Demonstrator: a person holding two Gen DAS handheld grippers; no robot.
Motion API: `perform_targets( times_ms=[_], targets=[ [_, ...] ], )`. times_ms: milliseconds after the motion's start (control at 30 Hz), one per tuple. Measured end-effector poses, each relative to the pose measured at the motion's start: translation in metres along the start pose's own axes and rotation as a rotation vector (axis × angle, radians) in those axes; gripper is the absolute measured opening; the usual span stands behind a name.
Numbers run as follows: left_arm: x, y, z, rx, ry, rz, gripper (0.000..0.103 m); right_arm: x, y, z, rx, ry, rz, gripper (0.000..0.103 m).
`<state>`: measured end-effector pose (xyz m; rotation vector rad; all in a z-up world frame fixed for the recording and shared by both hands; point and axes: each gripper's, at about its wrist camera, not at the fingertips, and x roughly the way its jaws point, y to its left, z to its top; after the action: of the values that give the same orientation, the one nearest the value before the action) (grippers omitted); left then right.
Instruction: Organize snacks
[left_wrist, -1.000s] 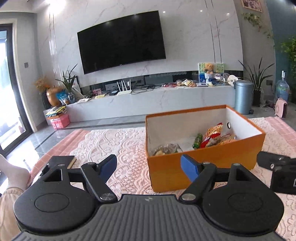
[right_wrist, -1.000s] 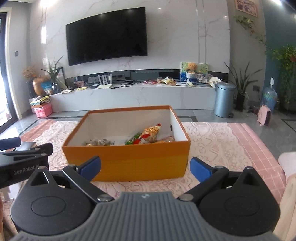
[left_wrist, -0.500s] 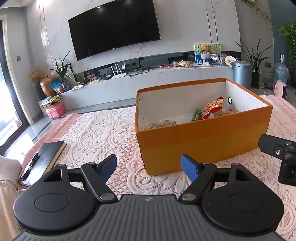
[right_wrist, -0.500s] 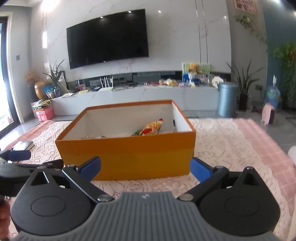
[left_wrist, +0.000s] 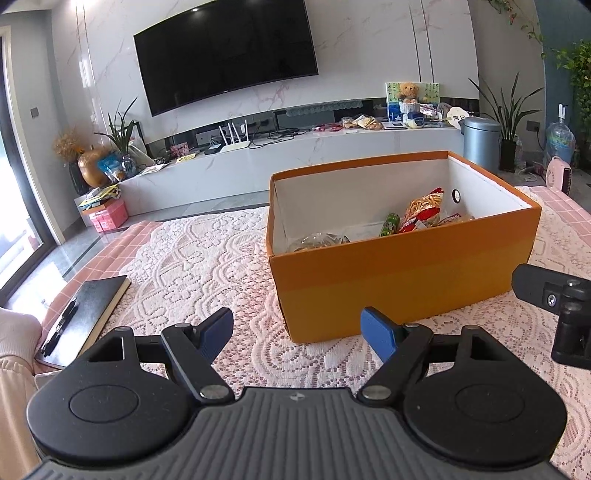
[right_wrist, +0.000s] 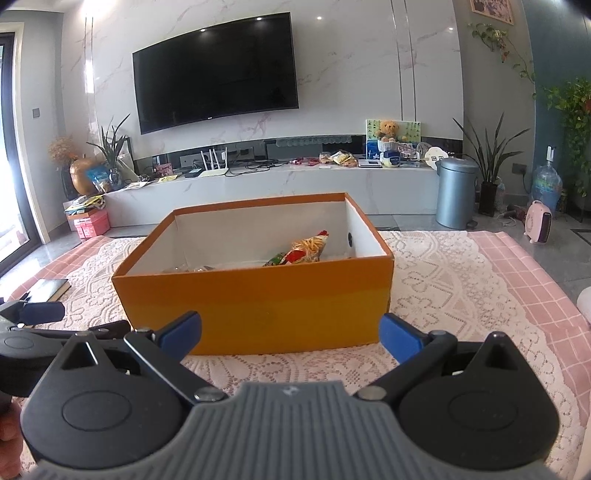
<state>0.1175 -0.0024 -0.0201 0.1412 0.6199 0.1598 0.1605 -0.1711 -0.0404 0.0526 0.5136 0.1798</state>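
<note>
Grippers left (left_wrist: 297, 334), right (right_wrist: 290, 332), jaws wide, empty

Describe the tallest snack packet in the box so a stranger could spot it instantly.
Find the orange cardboard box on the lace tablecloth. Look inside, toward its right end with the small round hole. The chip bag stands there tilted, red and yellow with printed fries, taller than the green packet beside it.

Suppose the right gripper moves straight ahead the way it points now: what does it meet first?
Most likely the near wall of the orange box, which fills the space ahead of the open right gripper. Depth is hard to judge through the fisheye.
</note>
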Motion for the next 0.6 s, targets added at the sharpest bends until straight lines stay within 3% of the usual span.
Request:
perform_targets(
  times_ms=[600],
  targets=[
    [-0.0039, 0.0022, 0.0014, -0.015, -0.002, -0.007, 0.092, -0.0045, 0.0009, -0.0021, -0.013, -0.022, -0.004, 0.099]
  ],
)
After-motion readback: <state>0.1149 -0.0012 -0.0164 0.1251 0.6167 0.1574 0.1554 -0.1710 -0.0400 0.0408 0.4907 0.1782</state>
